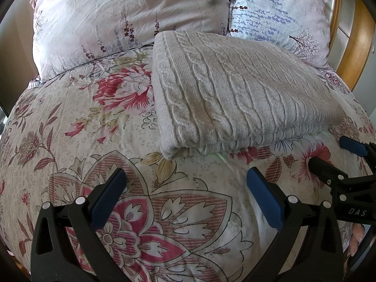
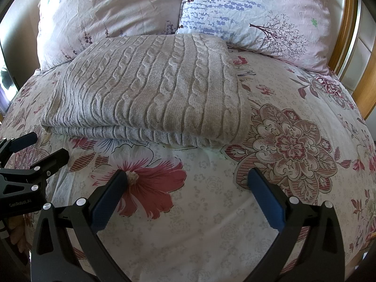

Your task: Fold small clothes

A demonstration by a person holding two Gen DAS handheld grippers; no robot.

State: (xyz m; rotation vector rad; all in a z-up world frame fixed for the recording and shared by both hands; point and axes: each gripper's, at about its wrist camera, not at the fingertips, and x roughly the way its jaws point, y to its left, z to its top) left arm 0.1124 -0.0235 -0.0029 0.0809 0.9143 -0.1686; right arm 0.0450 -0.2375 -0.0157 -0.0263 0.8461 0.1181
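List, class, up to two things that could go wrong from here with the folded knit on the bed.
1. The knit sits folded on a soft, puffy duvet; pinching one layer at its near edge could pull the fold open.
2. The left gripper and right gripper are both open and empty, close side by side, so they might collide when reaching in together.

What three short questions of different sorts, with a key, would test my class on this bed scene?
1. True or false: the sweater lies folded on the duvet.
2. How many pillows sit behind it?
3. Choose: the left gripper and right gripper are A) both open and empty, B) both shut on cloth, C) one gripping the sweater.

Key: 1 true. 2 two, a pink pillow and a lavender-print pillow. 3 A.
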